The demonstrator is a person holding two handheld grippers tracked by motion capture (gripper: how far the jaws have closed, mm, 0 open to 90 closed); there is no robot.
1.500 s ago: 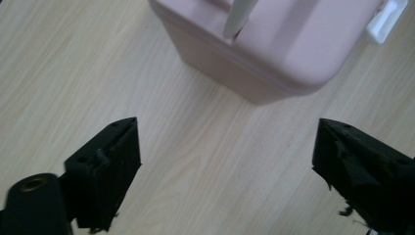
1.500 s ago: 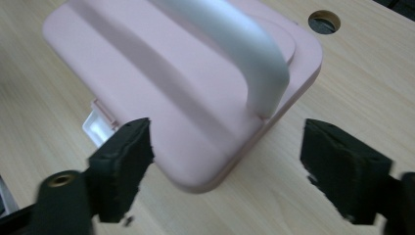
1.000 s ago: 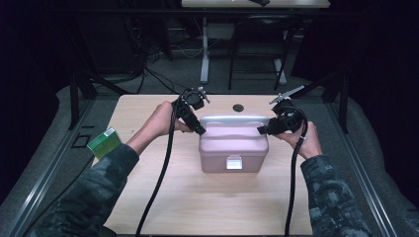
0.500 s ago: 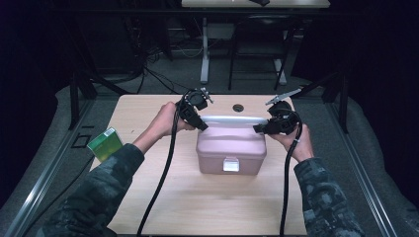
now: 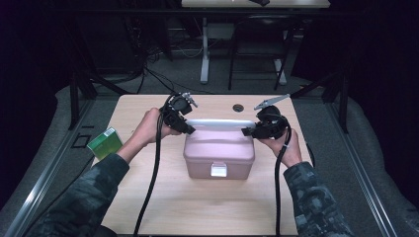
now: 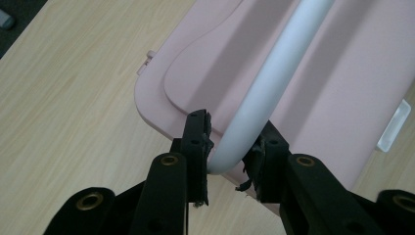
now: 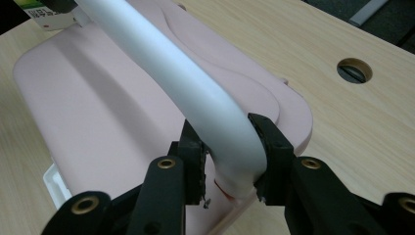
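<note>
Tongs clamped on both ends of the handle

High view: pink box (image 5: 219,154) sits mid-surface (image 5: 148,207), its white handle (image 5: 217,123) raised, left tongs (image 5: 188,130) at one end and right tongs (image 5: 245,132) at the other. A green carton (image 5: 104,142) lies at the surface's left edge.

Left gripper view: left tongs (image 6: 231,149) narrowed onto the handle's (image 6: 274,73) curved end, both jaws touching it.

Right gripper view: right tongs (image 7: 227,147) pinch the handle's (image 7: 166,68) other bend above the box lid (image 7: 93,122).

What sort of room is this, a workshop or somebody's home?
Probably a lab or test room, not a home: a bare wooden table ringed by dark curtains, cabled grippers in both hands, desk legs and loose cables behind.
</note>
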